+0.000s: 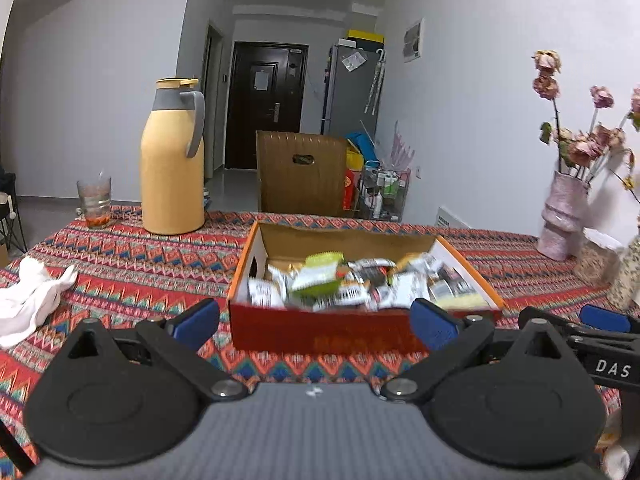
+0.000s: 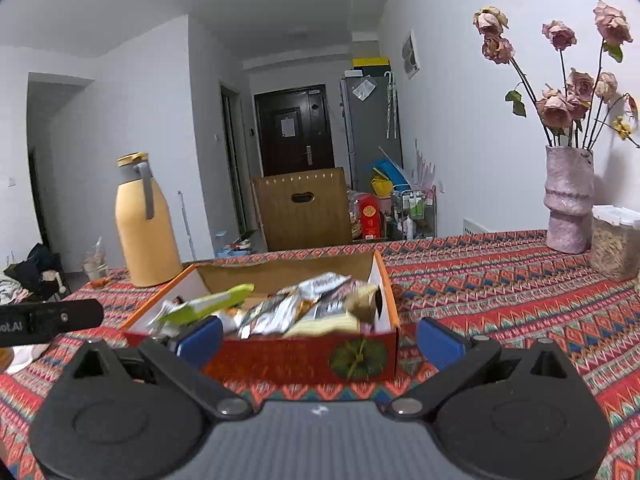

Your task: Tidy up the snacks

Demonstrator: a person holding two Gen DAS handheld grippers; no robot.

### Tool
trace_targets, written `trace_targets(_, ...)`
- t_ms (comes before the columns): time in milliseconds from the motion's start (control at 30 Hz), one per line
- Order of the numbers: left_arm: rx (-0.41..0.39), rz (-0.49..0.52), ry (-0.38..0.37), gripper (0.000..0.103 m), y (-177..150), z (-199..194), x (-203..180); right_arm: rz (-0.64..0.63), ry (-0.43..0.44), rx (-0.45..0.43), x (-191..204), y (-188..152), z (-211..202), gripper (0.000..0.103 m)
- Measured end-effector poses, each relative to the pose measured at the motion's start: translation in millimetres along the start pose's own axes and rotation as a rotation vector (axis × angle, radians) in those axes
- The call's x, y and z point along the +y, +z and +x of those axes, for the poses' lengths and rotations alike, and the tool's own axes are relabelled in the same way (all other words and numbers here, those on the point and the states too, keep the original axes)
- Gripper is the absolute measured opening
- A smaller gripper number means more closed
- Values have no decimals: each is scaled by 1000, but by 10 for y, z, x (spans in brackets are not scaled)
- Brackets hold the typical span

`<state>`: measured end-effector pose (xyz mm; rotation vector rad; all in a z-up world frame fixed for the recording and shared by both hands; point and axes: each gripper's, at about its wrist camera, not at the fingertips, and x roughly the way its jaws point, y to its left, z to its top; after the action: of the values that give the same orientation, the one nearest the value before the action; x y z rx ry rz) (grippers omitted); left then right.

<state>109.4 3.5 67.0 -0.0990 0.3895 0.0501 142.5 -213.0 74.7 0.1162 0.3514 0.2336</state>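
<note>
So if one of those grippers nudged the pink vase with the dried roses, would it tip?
Probably, if pushed high: the pink vase is tall on a narrow base, and the long-stemmed roses add height. It looks ceramic, so likely heavy but breakable. The tablecloth beneath may grip.

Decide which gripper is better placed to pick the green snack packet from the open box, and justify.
Probably left. The left gripper faces the red cardboard box squarely, the green snack packet centred ahead. The right gripper, also open, sees it off to its left.

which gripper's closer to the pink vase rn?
Right. The right gripper sits at the snack box's vase-side end, with the pink vase ahead to its right. The left gripper is further left, fronting the box's middle. Both jaws open.
</note>
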Motion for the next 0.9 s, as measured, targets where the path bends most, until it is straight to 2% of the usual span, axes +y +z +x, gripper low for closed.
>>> trace_targets(267, -5, 30, -32, 103, -390, -540, 6, -36, -8, 10, 166, -342, -604, 103)
trace_targets(467, 17, 31, -42, 103, -682, -846, 39, -41, 18, 54, 271, -619, -920, 103)
trace_targets(700, 53, 34, -38, 103, -928, -1044, 92, -51, 12, 102, 359, -883, -1162, 103)
trace_targets(900, 63, 31, -45, 103, -1008, -1122, 127, -104, -39, 96, 432, -922, -1278, 103)
